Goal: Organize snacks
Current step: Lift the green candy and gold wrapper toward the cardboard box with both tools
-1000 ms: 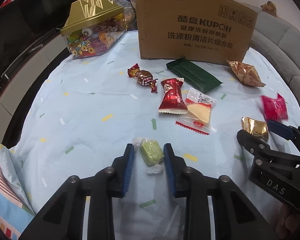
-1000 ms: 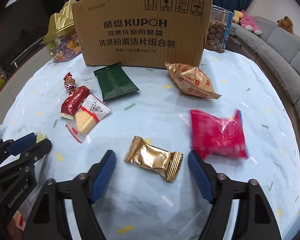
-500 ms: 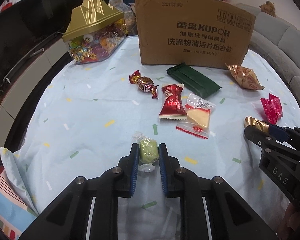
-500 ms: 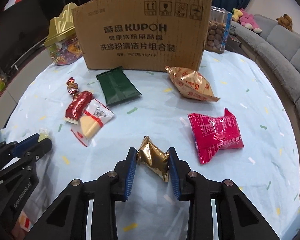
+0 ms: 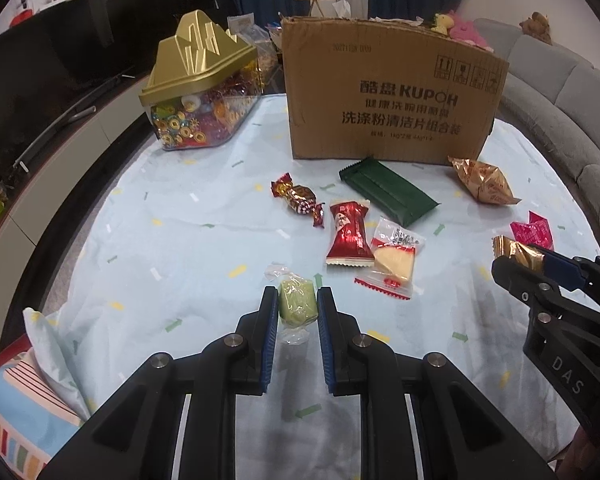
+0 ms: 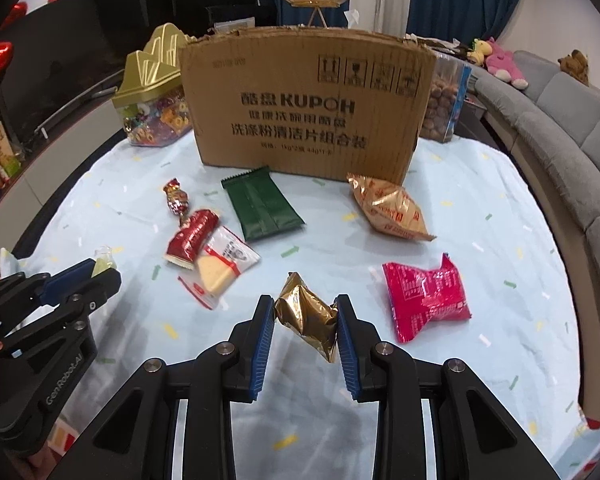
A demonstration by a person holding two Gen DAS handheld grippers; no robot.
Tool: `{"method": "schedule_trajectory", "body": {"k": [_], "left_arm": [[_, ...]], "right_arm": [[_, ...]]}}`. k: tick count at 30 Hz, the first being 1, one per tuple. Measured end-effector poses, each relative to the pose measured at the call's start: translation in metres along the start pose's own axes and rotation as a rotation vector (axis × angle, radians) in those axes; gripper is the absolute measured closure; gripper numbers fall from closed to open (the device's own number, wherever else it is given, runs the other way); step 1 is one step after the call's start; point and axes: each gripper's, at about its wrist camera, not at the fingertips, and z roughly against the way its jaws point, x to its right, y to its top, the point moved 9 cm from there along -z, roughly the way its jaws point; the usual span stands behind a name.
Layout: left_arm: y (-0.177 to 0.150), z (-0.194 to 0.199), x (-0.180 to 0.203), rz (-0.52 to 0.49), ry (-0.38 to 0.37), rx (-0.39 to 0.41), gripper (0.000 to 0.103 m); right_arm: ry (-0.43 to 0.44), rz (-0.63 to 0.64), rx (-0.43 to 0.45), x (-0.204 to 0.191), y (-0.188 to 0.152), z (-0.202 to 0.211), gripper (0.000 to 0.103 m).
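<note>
Snacks lay scattered ahead of both tools on the worktop (image 5: 148, 248). The left tool (image 5: 298, 307) pinched a green candy (image 5: 297, 304) tight; the right tool (image 6: 305, 318) had clamped a gold packet (image 6: 306, 318), pink packet (image 6: 426, 294) just beside.

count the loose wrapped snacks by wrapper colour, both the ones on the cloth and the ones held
Gold: 2, the packet held by the right gripper and the bag by the box
Red: 2, the twist candy and the red packet
Green: 2, the dark green packet and the pale green sweet in the left gripper
Pink: 1
Clear: 1
Total: 8
</note>
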Motion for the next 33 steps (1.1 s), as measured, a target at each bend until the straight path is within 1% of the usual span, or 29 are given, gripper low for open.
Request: {"method": "schedule_trajectory", "body": {"k": [9, 15, 33], "left_arm": [[0.016, 0.016, -0.002, 0.013, -0.01, 0.012, 0.083], [0.028, 0.026, 0.002, 0.01, -0.022, 0.023, 0.083], [0.094, 0.058, 0.01, 0.018, -0.059, 0.103, 0.083]], "right_arm": [[-0.017, 0.006, 0.047, 0.001, 0.02, 0.025, 0.071], [-0.023, -0.009, 0.06, 0.006, 0.03, 0.034, 0.071], [-0.037, -0.028, 0.142, 0.017, 0.077, 0.071, 0.071]]}}
